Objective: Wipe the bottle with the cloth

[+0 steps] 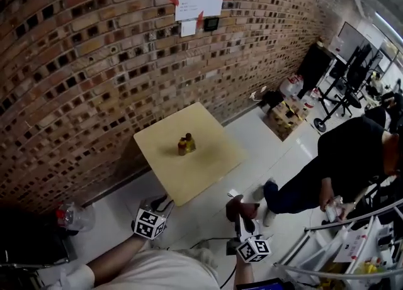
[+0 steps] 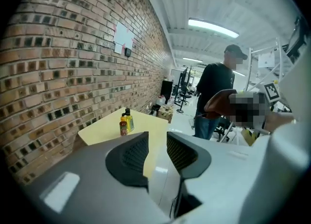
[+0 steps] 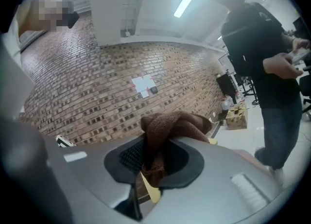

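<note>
The cloth (image 3: 170, 126) is brown, the bottle (image 1: 190, 143) yellow with a black cap, the table (image 1: 208, 164) pale yellow, the far wall (image 1: 75, 62) red-brown brick.

Upright yellow bottle (image 2: 129, 122); bunched brown cloth (image 3: 167, 128)

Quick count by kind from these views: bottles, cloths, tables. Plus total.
Bottles: 2, small reddish bottle and yellow bottle with a black cap
Cloths: 1, brown cloth clamped in the right tongs
Tables: 1, yellow table with both bottles on it
Total: 4
</note>
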Available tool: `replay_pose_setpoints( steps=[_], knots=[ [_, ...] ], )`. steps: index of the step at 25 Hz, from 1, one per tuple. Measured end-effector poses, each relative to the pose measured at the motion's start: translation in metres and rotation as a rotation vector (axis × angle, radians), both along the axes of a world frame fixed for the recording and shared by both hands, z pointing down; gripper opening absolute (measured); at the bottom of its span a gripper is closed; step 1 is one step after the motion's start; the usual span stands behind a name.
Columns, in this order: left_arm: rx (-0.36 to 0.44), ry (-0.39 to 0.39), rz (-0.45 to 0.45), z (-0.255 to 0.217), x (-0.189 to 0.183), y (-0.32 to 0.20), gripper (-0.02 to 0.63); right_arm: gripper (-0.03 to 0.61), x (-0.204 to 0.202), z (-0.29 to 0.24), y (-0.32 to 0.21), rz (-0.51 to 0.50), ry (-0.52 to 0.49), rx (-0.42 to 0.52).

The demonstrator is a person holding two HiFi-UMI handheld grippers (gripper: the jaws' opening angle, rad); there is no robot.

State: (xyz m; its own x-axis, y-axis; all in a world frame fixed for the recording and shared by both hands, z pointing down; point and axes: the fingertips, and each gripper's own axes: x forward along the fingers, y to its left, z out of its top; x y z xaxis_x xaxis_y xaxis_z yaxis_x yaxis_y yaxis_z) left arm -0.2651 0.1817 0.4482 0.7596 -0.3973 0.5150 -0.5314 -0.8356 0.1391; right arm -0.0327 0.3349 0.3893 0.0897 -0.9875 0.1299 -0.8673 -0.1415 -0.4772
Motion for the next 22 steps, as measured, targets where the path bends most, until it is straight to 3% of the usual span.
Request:
replay_pose_setpoints(
  steps=[4, 11, 18, 22],
  knots=[
    [-0.010, 0.029, 0.069, -0.013, -0.026, -0.031, 0.135, 0.069, -0.038, -0.009, -0.029, 0.060, 0.016, 0.017],
    [-0.039, 0.005, 0.089, -0.010, -0.070, -0.081, 0.130, 0.069, -0.083, -0.023, -0.058, 0.097, 0.035, 0.026],
    [-0.101, 0.092, -0.034, -0.021, -0.079, -0.106, 0.126, 0.069, -0.074, -0.038, -0.059, 0.084, 0.080, 0.006],
    [-0.094, 0.082, -0.036, -0.018, -0.071, -0.113, 0.124, 0.069, -0.060, -0.048, -0.064, 0.101, 0.126, 0.006]
  ],
)
